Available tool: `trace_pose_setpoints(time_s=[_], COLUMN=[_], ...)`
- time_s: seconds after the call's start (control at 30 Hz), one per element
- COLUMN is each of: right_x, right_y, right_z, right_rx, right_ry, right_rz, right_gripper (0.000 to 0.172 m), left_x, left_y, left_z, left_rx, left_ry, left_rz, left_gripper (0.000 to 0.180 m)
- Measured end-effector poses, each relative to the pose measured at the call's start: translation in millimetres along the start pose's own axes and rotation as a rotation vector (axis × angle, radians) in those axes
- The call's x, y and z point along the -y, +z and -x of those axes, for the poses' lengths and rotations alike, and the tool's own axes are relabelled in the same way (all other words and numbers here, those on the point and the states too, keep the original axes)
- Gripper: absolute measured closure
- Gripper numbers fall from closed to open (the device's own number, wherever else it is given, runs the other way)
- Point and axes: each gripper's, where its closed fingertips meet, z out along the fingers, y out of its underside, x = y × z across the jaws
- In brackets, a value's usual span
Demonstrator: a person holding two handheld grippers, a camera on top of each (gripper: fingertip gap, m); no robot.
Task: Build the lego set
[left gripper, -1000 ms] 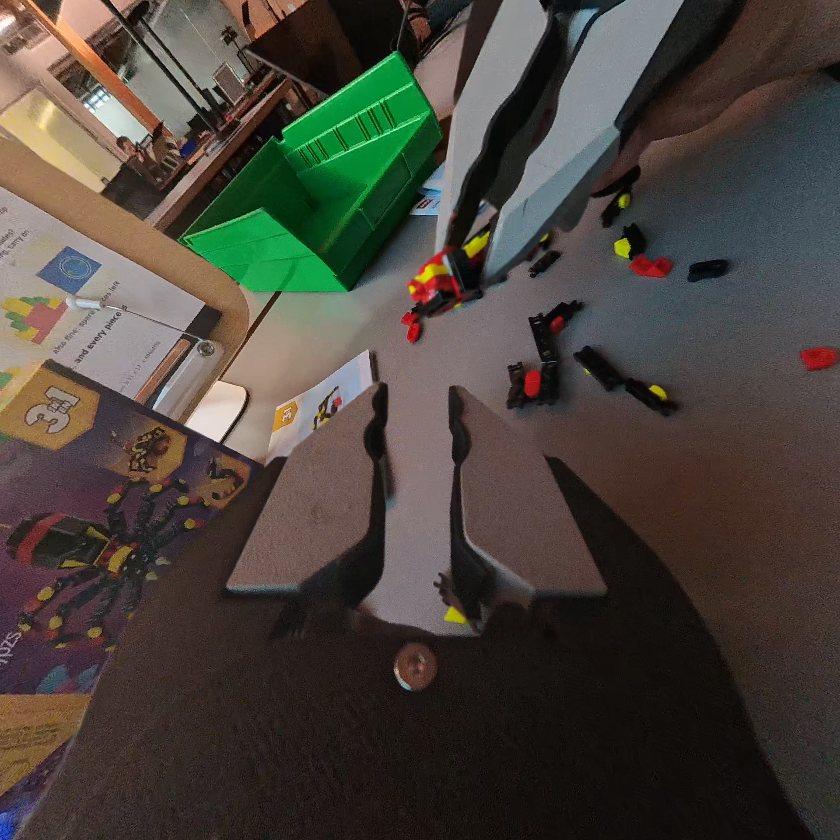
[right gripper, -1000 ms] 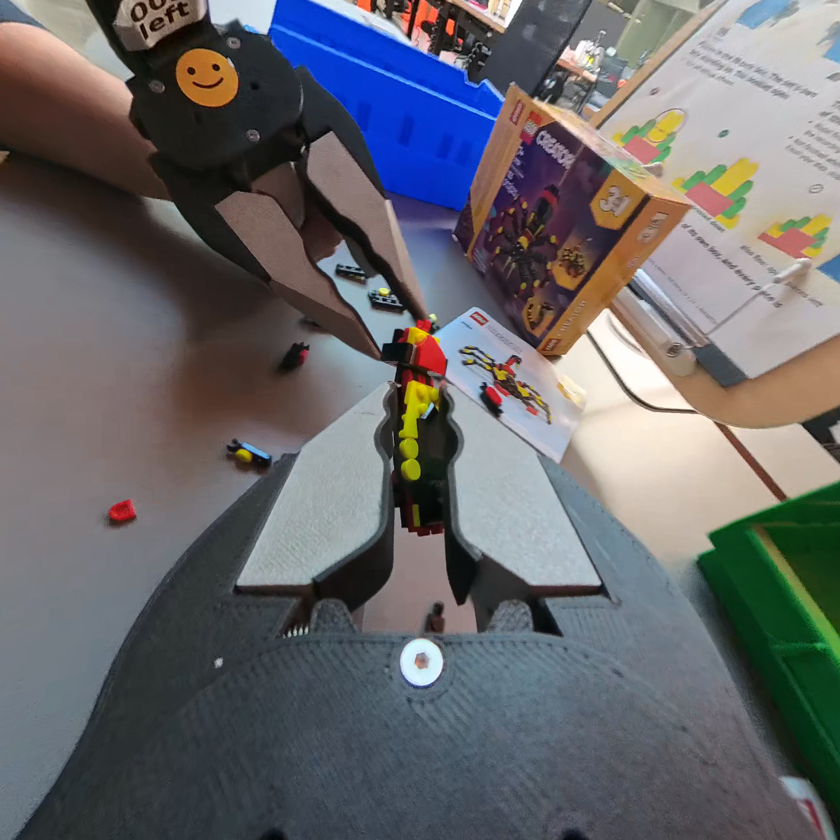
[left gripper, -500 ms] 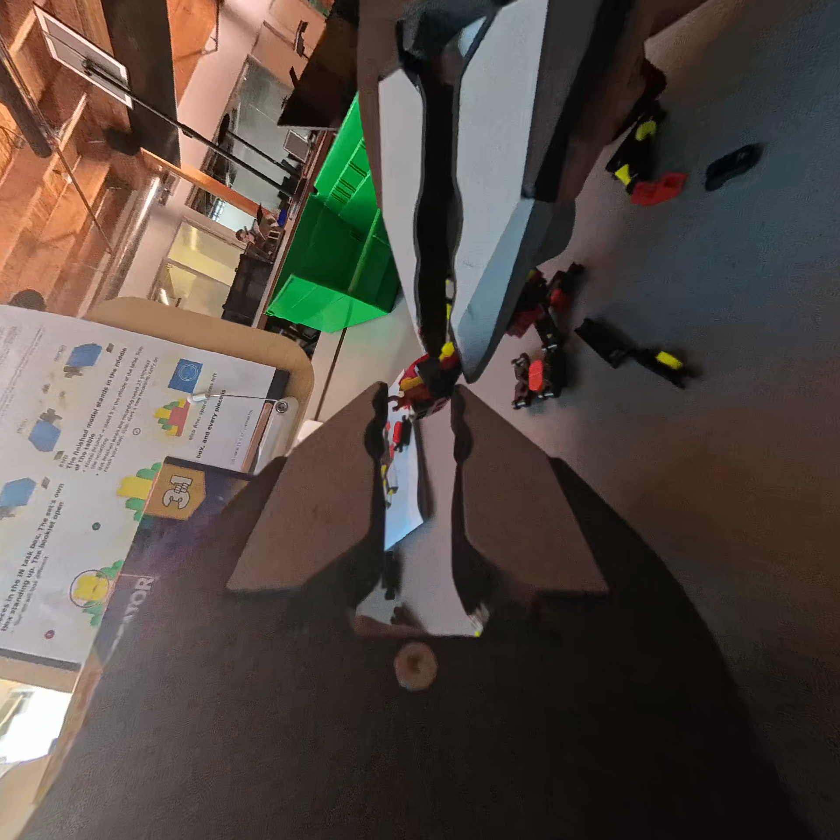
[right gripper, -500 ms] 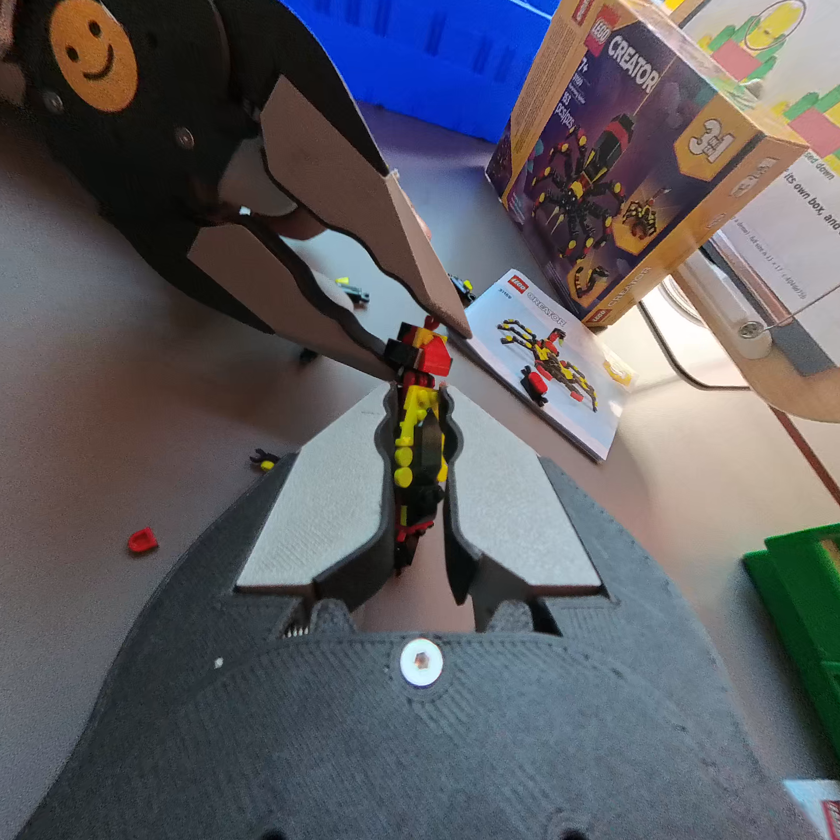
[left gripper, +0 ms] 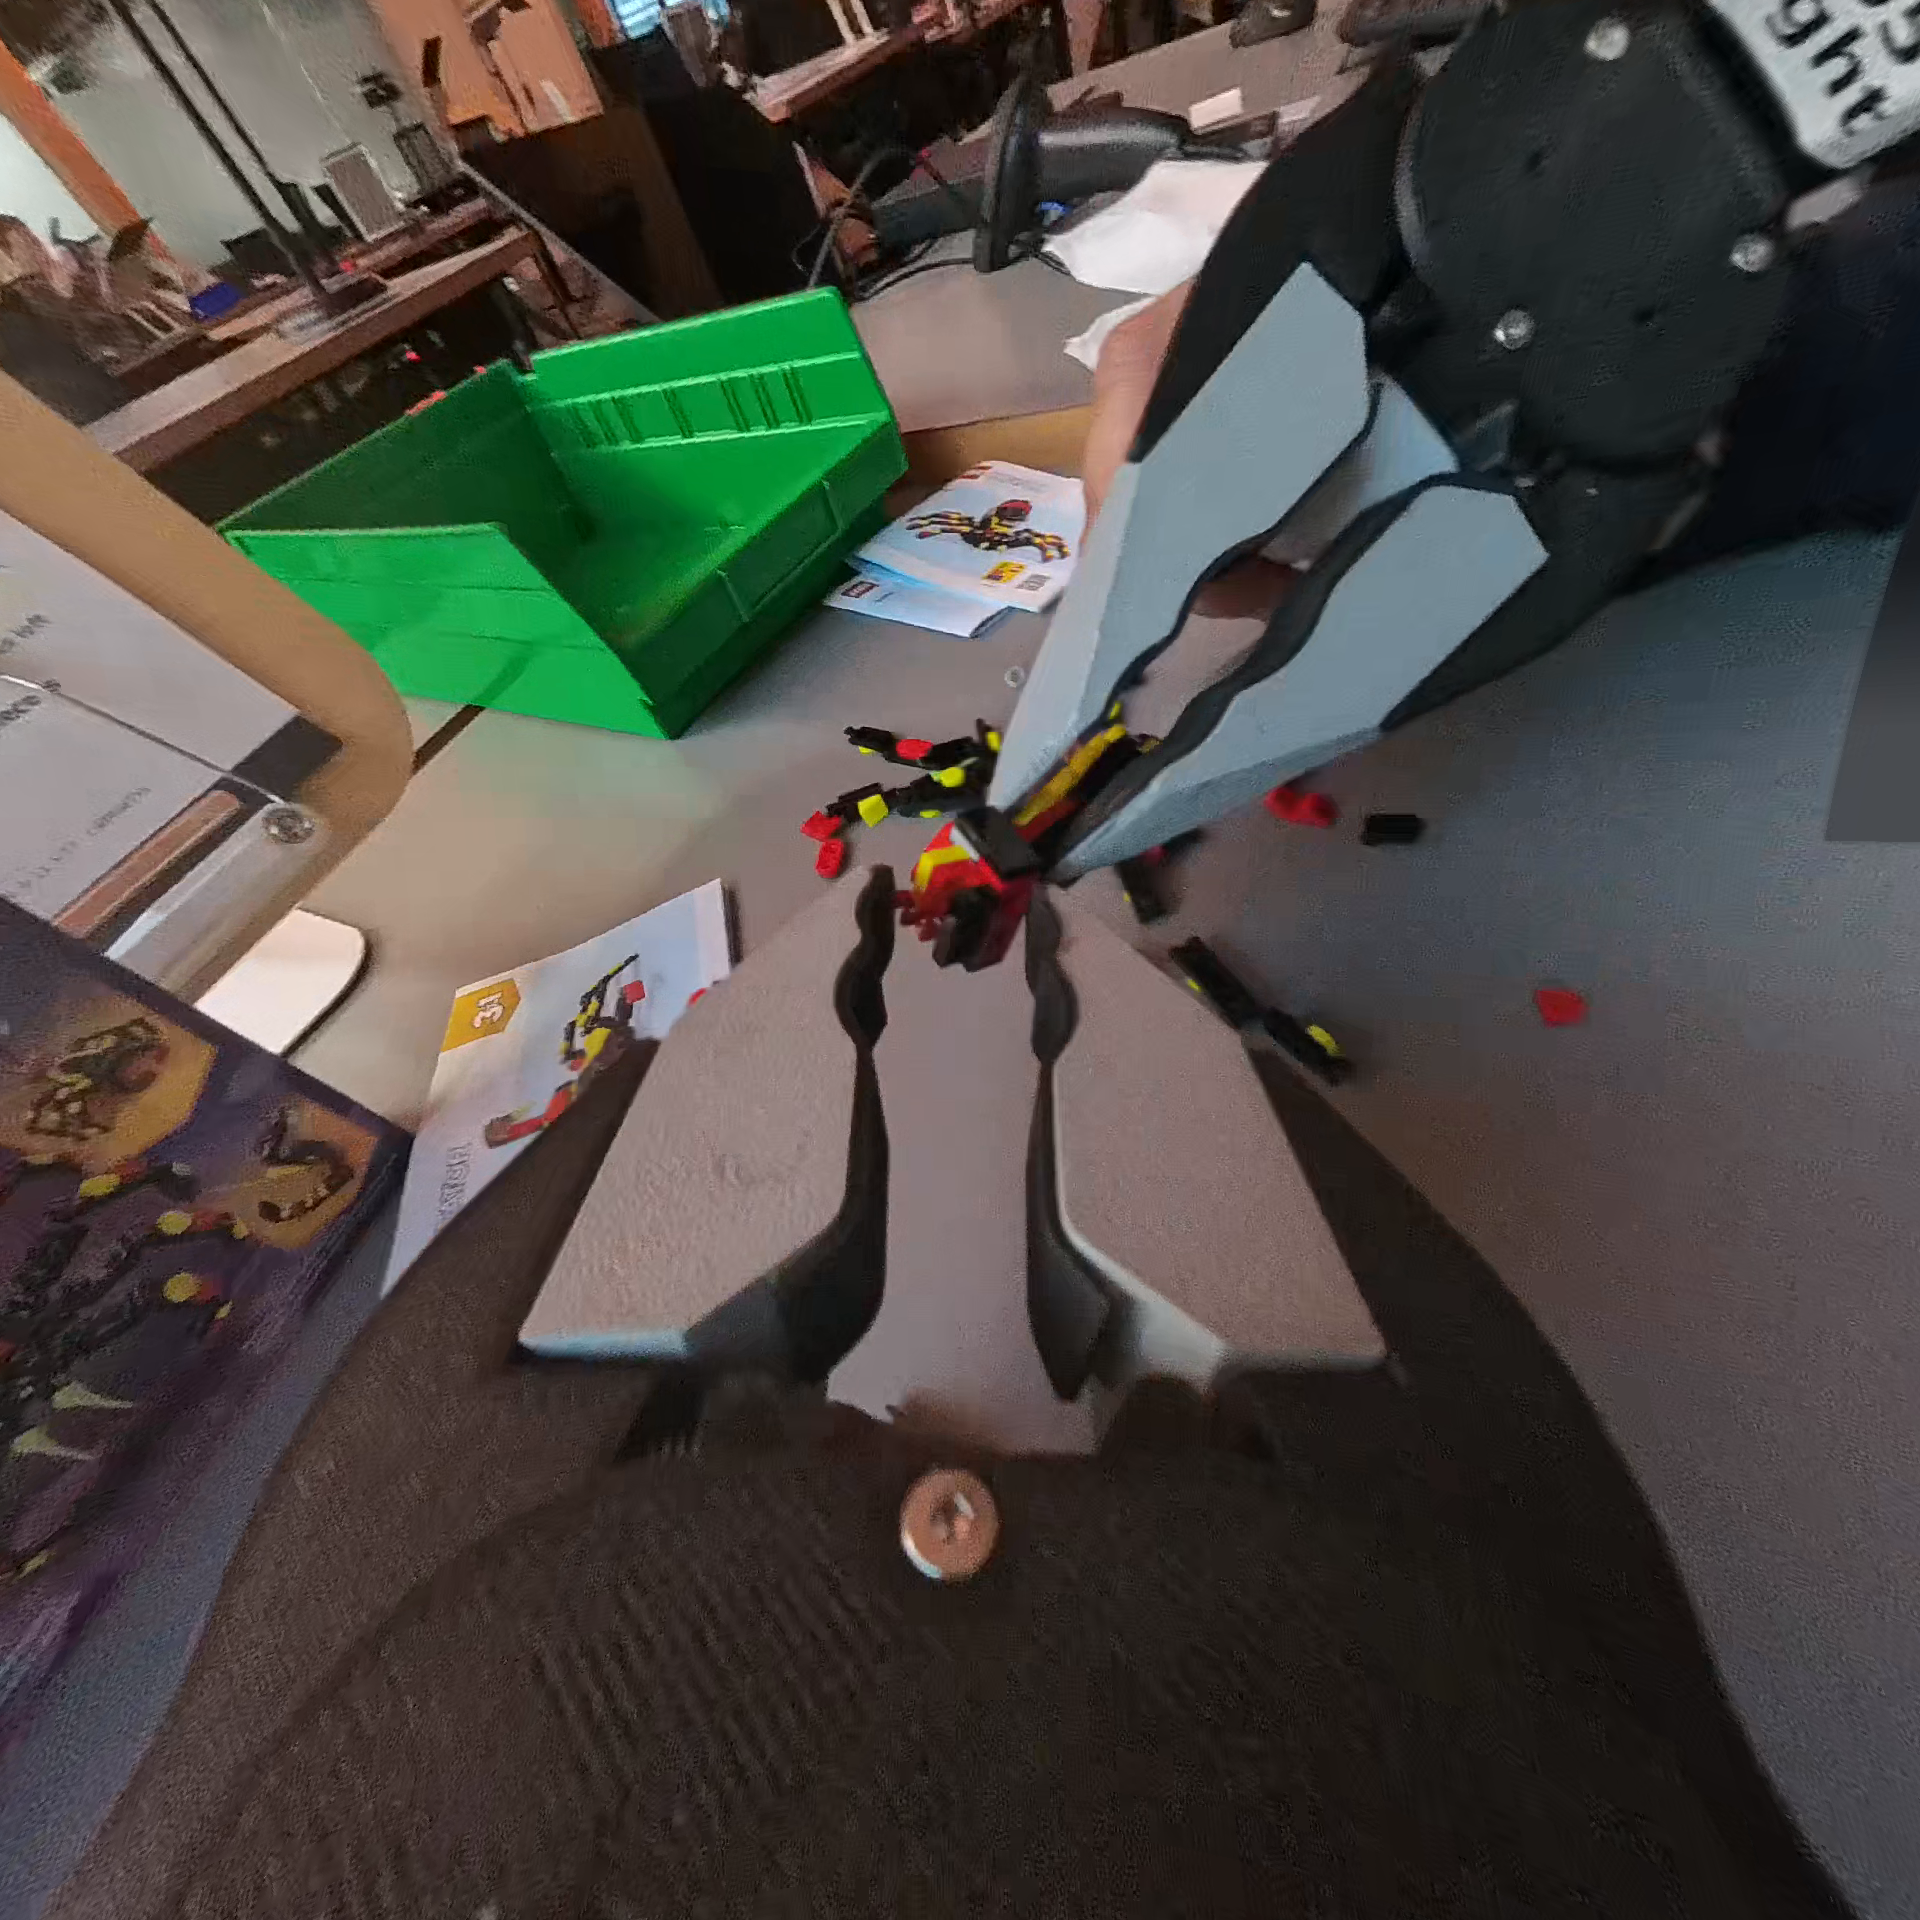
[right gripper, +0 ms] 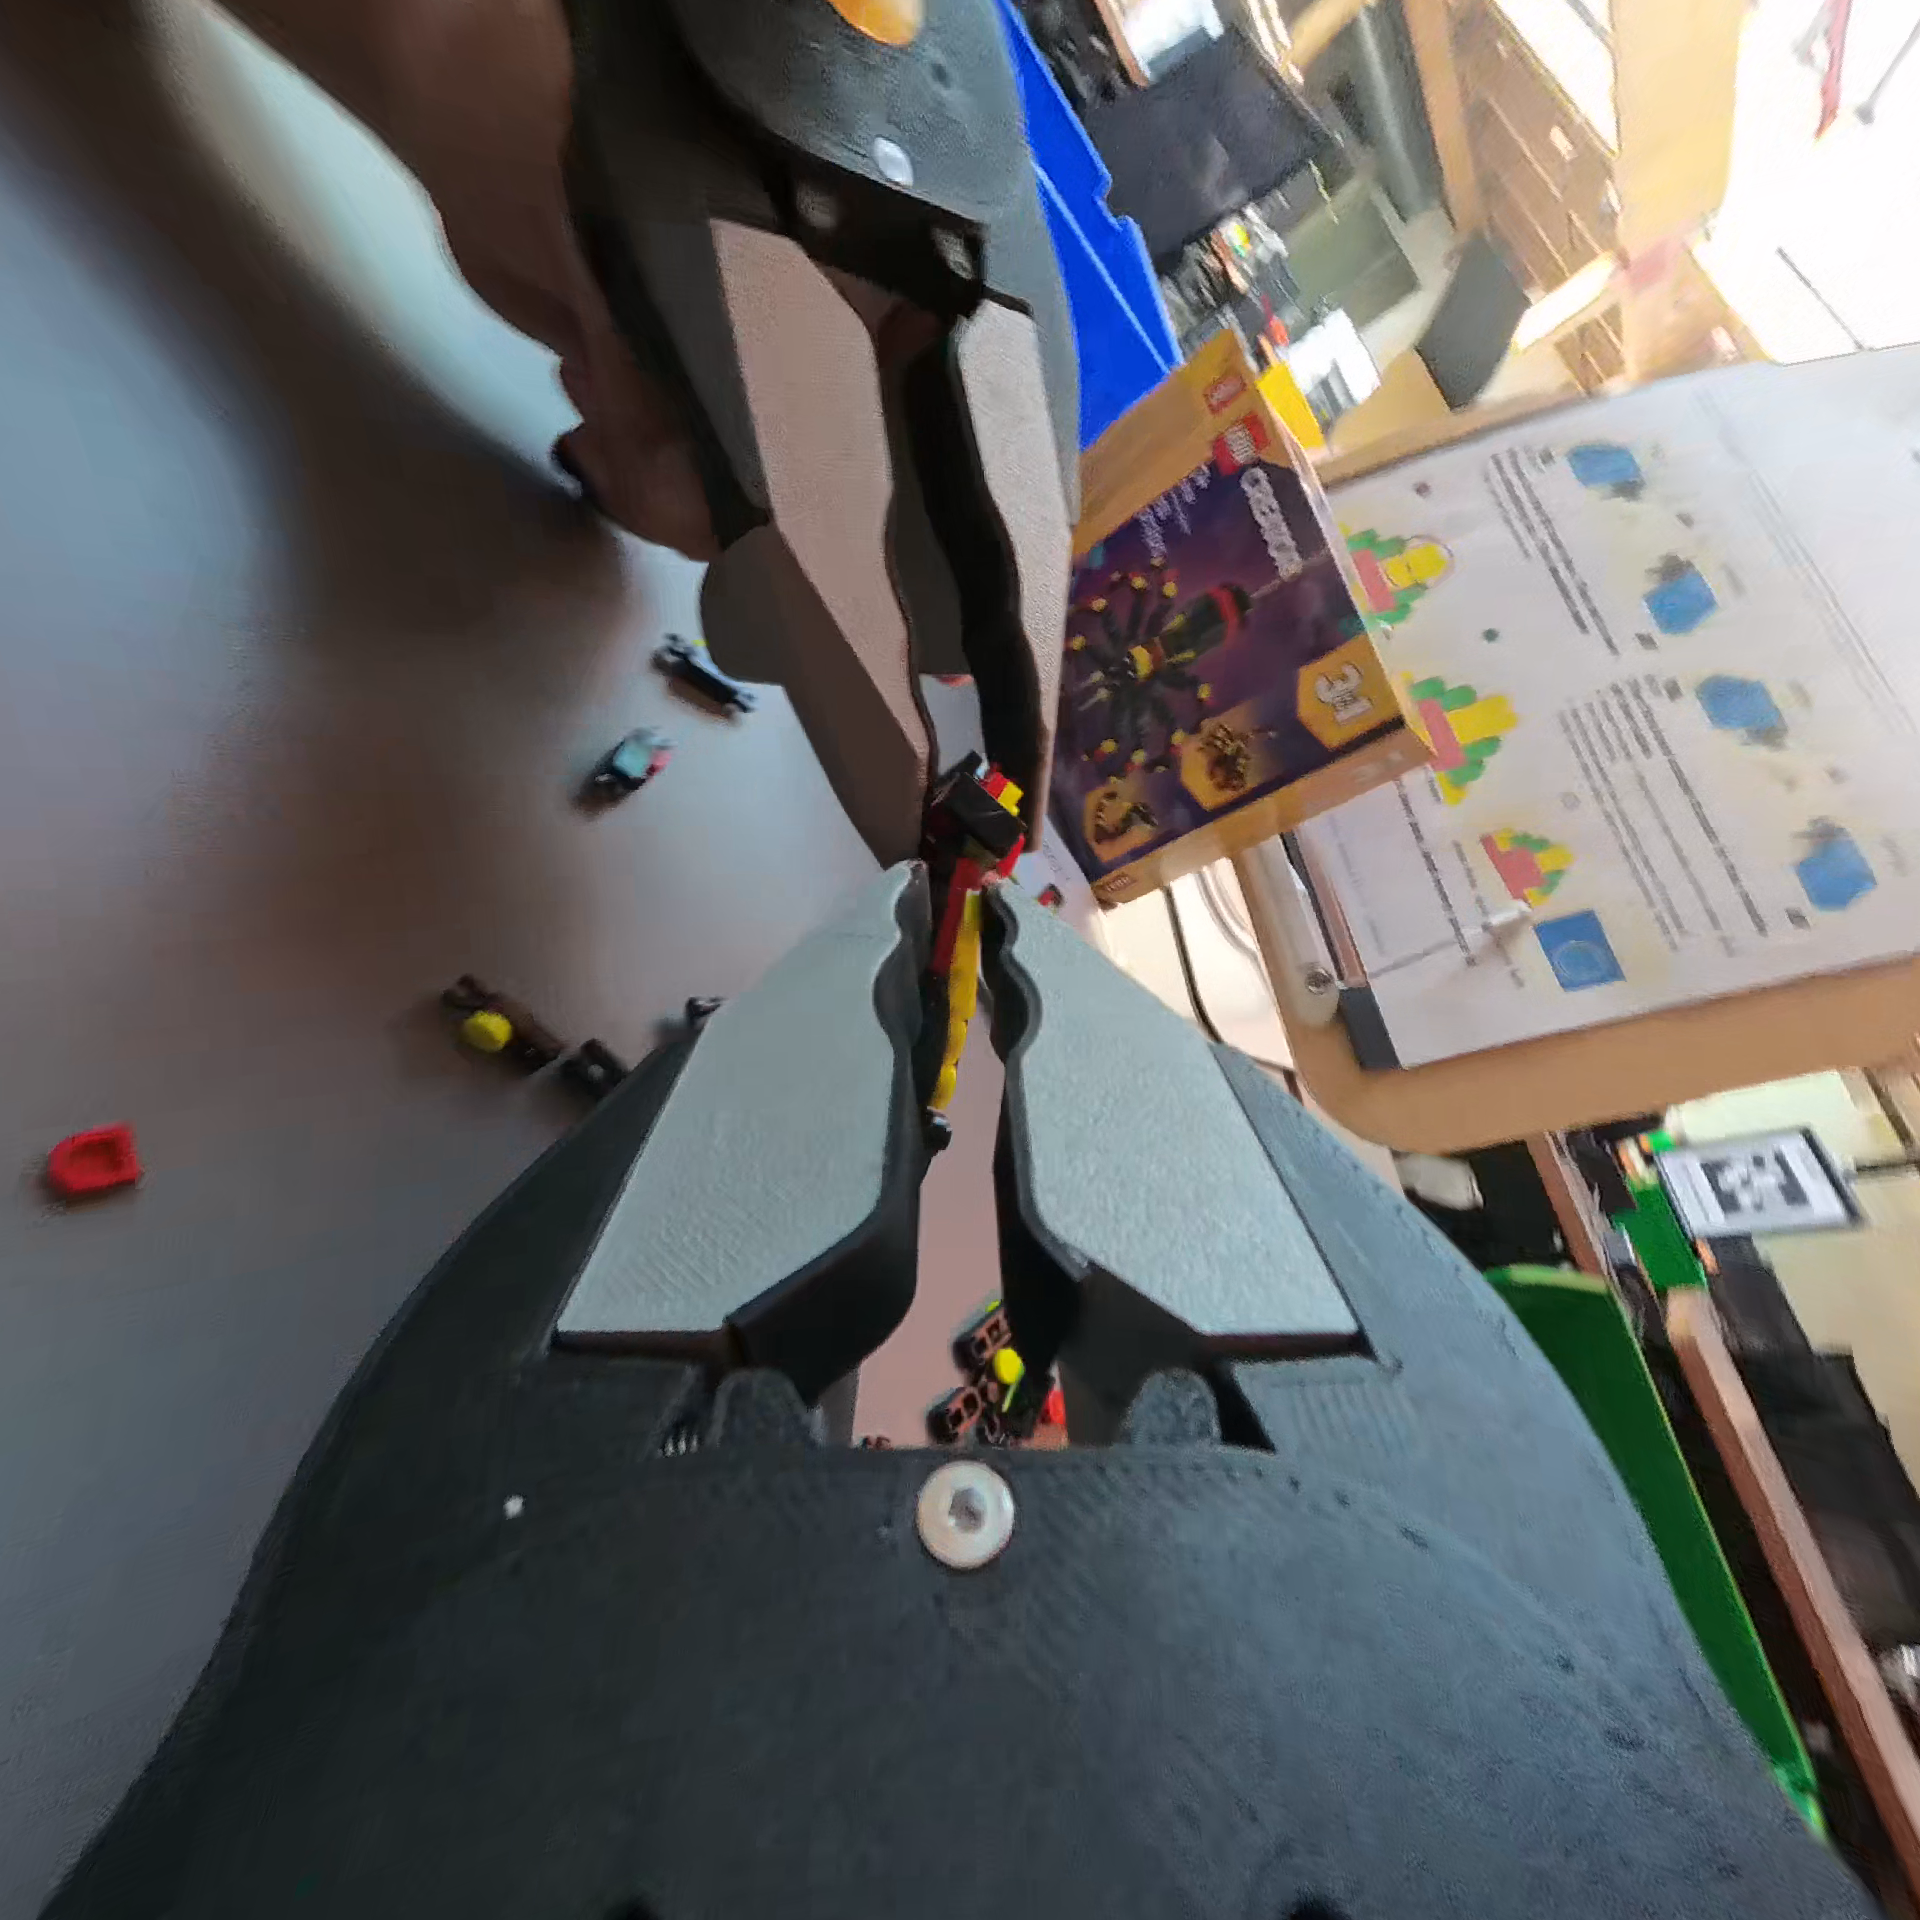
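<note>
Both grippers meet at one small brick model (left gripper: 1029, 810) of red, yellow and black pieces, held above the grey table (left gripper: 1662, 1195). Right gripper (right gripper: 956, 894) is clamped narrowly on the model's long yellow-and-red body, while the left gripper (left gripper: 961, 914) stands somewhat apart around the red and black end; its pads look close to that end, but I cannot tell whether they press on it. Loose bricks (left gripper: 904, 790) lie scattered beneath, with a green bin (left gripper: 582, 540), booklets (left gripper: 966, 551) and a purple box (right gripper: 1216, 644) nearby.

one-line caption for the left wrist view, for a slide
Right tongs clamp a red, black and yellow brick model at the left tongs' open tips, above scattered bricks.
</note>
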Motion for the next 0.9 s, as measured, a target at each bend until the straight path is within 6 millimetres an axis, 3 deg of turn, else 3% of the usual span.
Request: trace_pose_setpoints(time_s=[0.17, 0.33, 0.43, 0.5, 0.57, 0.73, 0.8, 0.9], right_x=[-4.7, -0.2, -0.6, -5.1, -10.2, -0.3, -2.4, -9.2], right_y=[10.4, 11.3, 11.0, 13.8, 17.1, 10.8, 10.4, 6.9], right_z=[-24.1, -27.5, -26.5, -28.4, -29.2, -36.2, -40.2, -43.8], right_rx=[-0.079, -0.192, -0.086, -0.074, -0.083, -0.225, -0.242, -0.184], right_ry=[0.27, 0.035, 0.283, 0.318, 0.32, -0.031, 0.005, 0.193], right_rz=[0.031, 0.115, 0.048, 0.049, 0.08, 0.126, 0.14, 0.116], right_gripper=[0.164, 0.165, 0.166, 0.165, 0.165, 0.164, 0.164, 0.162], left_x=[3.3, 3.2, 3.0, 4.9, 3.7, 8.8, 9.2, 12.3], left_y=[1.8, 2.3, 1.2, -0.3, 0.7, -1.8, -3.3, -3.1], left_z=[24.1, 29.0, 28.4, 32.3, 34.1, 34.1, 33.3, 26.7], left_rx=[0.224, 0.186, 0.234, 0.354, 0.399, 0.246, 0.265, 0.32], left_ry=[-0.047, -0.174, -0.078, 0.155, 0.224, -0.074, -0.1, 0.027], left_rz=[-0.003, -0.035, -0.01, 0.04, 0.066, -0.012, -0.025, -0.01], left_gripper=[0.158, 0.157, 0.157, 0.158, 0.158, 0.159, 0.16, 0.168])
